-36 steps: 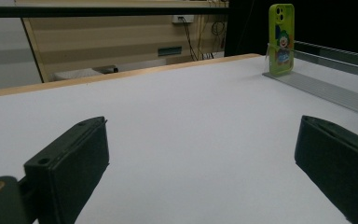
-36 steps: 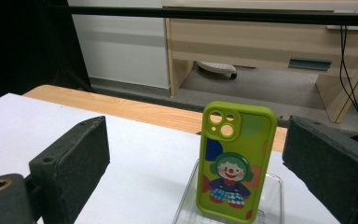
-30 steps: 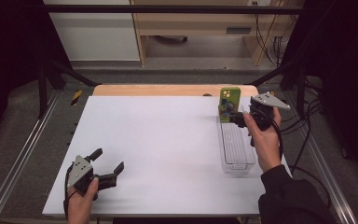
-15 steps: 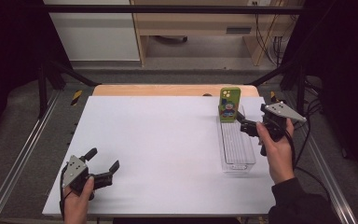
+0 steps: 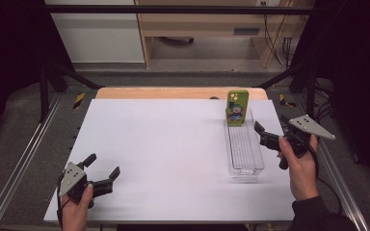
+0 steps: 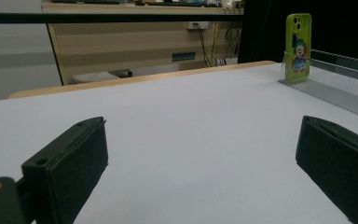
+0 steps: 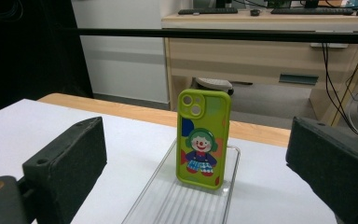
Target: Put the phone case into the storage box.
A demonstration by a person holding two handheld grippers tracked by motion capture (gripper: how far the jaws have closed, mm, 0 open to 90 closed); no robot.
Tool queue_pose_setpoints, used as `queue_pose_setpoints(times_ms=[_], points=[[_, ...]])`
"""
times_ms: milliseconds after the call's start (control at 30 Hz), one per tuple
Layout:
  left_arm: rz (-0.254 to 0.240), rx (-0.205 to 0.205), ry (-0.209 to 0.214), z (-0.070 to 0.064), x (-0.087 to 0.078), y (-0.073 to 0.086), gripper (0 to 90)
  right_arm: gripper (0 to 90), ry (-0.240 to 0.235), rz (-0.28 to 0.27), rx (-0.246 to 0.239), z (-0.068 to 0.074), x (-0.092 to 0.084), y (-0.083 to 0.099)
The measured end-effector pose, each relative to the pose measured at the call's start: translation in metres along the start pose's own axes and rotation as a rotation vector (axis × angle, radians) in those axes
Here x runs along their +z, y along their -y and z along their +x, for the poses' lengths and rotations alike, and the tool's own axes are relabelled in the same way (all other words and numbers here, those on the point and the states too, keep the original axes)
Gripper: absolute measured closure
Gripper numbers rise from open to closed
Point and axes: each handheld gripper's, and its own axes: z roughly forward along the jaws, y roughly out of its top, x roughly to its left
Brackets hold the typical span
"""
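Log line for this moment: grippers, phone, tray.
right gripper: open, beside tray, empty | left gripper: open, near table edge, empty | phone: upright at far end of clear tray | contact: none

Even, fairly bright overhead light falls on the white tabletop, which reads clean with only faint, soft shadows. The surroundings left and right of the frame drop into near black. The high view is soft and slightly grainy. In both gripper views the near black jaws are blurred, while the green phone case stands sharp with mild sheen.
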Motion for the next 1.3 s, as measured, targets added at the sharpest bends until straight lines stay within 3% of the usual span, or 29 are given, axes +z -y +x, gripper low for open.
queue_pose_setpoints(times_ms=[467,1300], points=[[0.002,-0.005,0.001,-0.001,-0.010,0.002,1.8,5.6,0.012,-0.003,0.002,-0.009,-0.022,0.021],[0.021,0.005,0.003,-0.003,-0.006,0.004,1.8,5.0,0.009,-0.009,-0.003,-0.013,-0.038,0.070]])
